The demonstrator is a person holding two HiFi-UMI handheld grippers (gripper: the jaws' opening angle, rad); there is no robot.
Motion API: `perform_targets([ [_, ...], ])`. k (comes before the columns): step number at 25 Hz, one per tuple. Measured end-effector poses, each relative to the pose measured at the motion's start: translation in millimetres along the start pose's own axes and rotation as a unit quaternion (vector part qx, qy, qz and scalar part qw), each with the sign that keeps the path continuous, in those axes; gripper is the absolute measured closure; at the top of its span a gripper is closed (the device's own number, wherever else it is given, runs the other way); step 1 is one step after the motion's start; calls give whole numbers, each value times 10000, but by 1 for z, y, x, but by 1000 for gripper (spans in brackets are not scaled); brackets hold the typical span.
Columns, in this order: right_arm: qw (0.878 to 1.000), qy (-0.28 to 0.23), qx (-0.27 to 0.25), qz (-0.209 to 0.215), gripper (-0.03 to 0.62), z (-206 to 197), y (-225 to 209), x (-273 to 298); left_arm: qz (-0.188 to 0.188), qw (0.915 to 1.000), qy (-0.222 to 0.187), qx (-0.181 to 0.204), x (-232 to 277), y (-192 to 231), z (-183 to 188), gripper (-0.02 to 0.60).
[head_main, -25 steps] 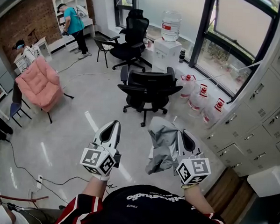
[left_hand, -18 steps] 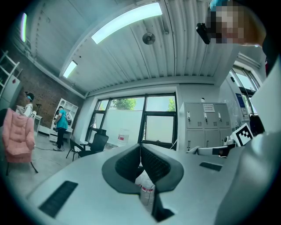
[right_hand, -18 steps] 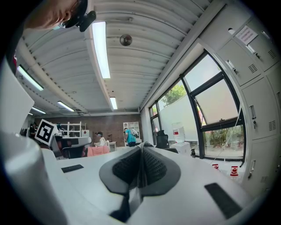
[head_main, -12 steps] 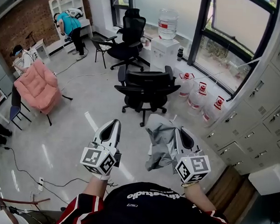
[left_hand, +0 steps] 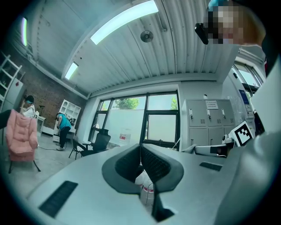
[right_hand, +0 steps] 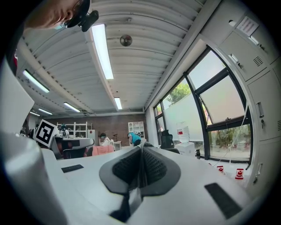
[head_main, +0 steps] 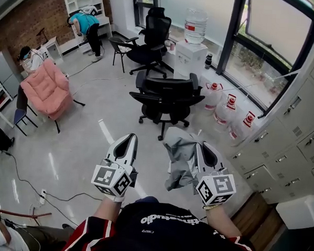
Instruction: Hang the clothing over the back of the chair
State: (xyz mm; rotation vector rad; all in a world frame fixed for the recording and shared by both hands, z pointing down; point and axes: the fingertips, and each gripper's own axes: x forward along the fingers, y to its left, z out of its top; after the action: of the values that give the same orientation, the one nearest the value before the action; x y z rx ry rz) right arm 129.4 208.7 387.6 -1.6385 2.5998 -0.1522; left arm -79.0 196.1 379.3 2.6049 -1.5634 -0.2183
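Grey clothing (head_main: 180,160): one bunched piece, pinched at its upper end by the right gripper (head_main: 202,147). It hangs in loose folds along the inner side of that gripper. In the head view its long axis runs from the jaw tips back toward the person, upper end pointing at the chair (head_main: 166,91). It is in the air, well apart from the chair and not touching it.

Right gripper (right_hand: 141,147): jaws pressed together on a thin strip of the grey cloth, which trails down below the pads in the right gripper view.

Left gripper (head_main: 129,141): jaws closed tip to tip, nothing between them. Held level with the right gripper, beside the clothing without touching it. In the left gripper view (left_hand: 140,148) the pads meet.

Chair: black office chair on castors, standing on the glossy floor (head_main: 87,145) ahead of both grippers.

Surroundings:
- second black chair (head_main: 151,38) farther back
- pink armchair (head_main: 46,87) at left
- water dispenser (head_main: 191,50) by the window
- water jugs (head_main: 223,107) on the floor
- grey lockers (head_main: 298,135) at right
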Motion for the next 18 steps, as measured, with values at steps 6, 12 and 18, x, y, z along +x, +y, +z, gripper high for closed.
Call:
perform_targets([
  [6,9998,-31,126,140,572,-2,-11,-4,84,9999,57,109,2,-17,-4,555],
  [12,9997,-76,178,161,572,-1,-17,2,85,9999,52,141,14,-19,-5,555],
  [18,9998,-35,123,141,572,-4,-26,26,18,9999,81,73,41,-5,-16,555],
])
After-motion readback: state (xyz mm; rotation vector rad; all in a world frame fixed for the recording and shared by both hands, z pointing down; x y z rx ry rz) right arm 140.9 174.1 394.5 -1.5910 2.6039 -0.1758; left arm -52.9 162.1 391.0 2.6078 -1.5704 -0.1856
